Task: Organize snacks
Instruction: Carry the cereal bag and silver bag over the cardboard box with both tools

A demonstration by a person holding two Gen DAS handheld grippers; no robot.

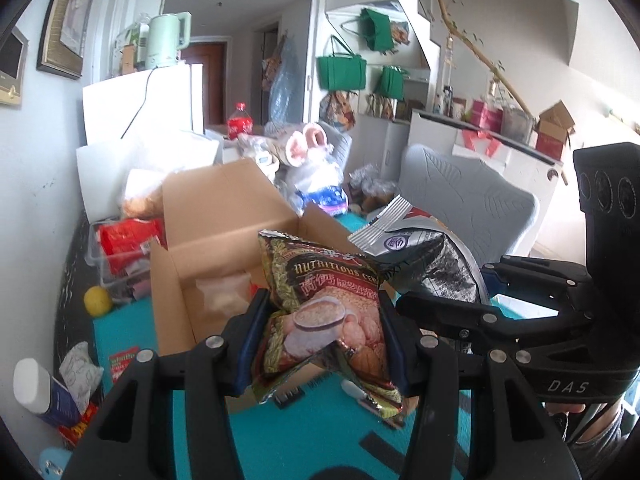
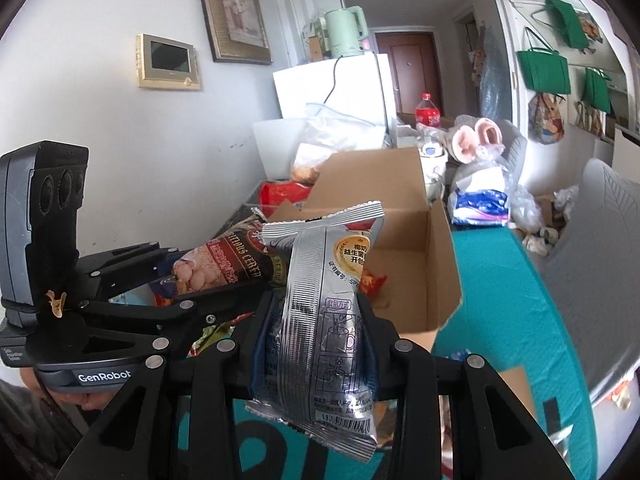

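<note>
My left gripper (image 1: 322, 316) is shut on a brown cereal packet (image 1: 328, 320), which hangs above the teal mat in front of the open cardboard box (image 1: 224, 216). Beside it on the right, my right gripper (image 1: 444, 292) grips a silver packet (image 1: 424, 252). In the right wrist view the right gripper (image 2: 318, 320) is shut on that silver packet (image 2: 324, 320), held upright in front of the box (image 2: 436, 256). To its left the left gripper (image 2: 176, 276) holds the cereal packet (image 2: 224, 266). A few items lie inside the box.
A clear bin with red packets (image 1: 124, 248) stands left of the box, with a yellow ball (image 1: 97, 300) near it. Loose packets (image 1: 80, 372) lie at the mat's left edge. A grey chair (image 1: 468, 200) stands to the right. A plush toy (image 1: 308, 148) and bags crowd behind.
</note>
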